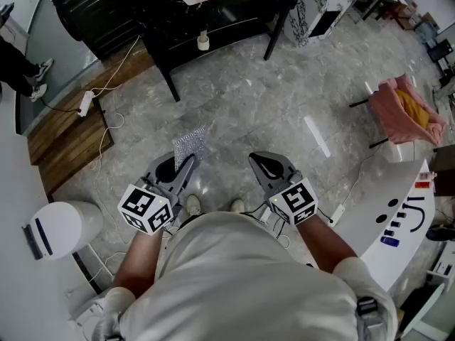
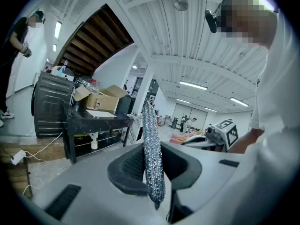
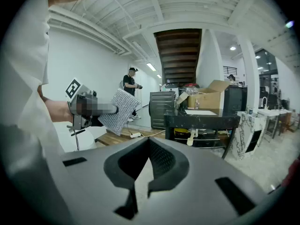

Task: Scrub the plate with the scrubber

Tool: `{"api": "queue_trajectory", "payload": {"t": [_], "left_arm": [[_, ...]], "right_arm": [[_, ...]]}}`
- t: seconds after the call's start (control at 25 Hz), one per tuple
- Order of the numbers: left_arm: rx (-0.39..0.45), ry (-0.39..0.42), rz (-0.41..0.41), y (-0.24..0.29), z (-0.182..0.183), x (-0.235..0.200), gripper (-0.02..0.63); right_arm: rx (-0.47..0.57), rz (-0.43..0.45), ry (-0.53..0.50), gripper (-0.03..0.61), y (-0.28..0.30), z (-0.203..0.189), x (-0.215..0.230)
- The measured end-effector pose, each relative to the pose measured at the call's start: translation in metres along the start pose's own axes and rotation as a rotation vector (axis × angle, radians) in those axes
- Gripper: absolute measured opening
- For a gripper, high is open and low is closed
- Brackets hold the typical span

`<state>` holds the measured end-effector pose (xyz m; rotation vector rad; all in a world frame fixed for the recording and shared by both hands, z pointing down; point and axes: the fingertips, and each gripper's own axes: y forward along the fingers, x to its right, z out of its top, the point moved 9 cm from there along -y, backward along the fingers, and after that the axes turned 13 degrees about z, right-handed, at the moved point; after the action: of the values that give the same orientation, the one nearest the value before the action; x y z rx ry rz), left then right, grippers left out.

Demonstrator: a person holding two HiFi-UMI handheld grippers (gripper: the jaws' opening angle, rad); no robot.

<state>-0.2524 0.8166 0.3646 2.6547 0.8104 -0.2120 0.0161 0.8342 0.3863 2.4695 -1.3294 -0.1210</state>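
Observation:
A silver glittery scrubber (image 1: 190,145) sticks out forward from my left gripper (image 1: 186,166), which is shut on it. In the left gripper view the scrubber (image 2: 153,153) stands edge-on between the two dark pads. My right gripper (image 1: 257,163) is held level beside it, shut with nothing between its jaws; its own view shows the pads (image 3: 161,161) meeting. From the right gripper view the scrubber (image 3: 118,110) appears at the left as a flat grey pad in the left gripper (image 3: 93,108). No plate is in any view.
A black table (image 1: 213,13) with a sheet of paper and a cardboard box (image 2: 101,100) stands ahead on the marble floor. A white round bin (image 1: 60,227) is at my left, a white counter (image 1: 398,212) at my right. A person (image 3: 130,95) stands by the wall.

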Motion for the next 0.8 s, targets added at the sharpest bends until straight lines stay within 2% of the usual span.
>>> {"api": "queue_trajectory", "payload": {"t": [0.32, 0.56, 0.64, 0.8], "left_arm": [[-0.013, -0.017, 0.014, -0.045, 0.002, -0.079, 0.066], [-0.014, -0.018, -0.014, -0.055, 0.006, -0.127, 0.066], [-0.011, -0.018, -0.02, -0.052, 0.008, -0.14, 0.066], [-0.002, -0.032, -0.029, -0.039, 0.014, -0.153, 0.066]], "right_arm": [[-0.023, -0.001, -0.003, 0.003, 0.069, 0.025, -0.033], [-0.01, -0.076, 0.022, 0.005, 0.105, 0.039, -0.036], [-0.012, -0.097, 0.032, 0.073, 0.114, 0.044, -0.03], [0.0, -0.135, 0.042, 0.087, 0.119, 0.052, -0.016]]}}
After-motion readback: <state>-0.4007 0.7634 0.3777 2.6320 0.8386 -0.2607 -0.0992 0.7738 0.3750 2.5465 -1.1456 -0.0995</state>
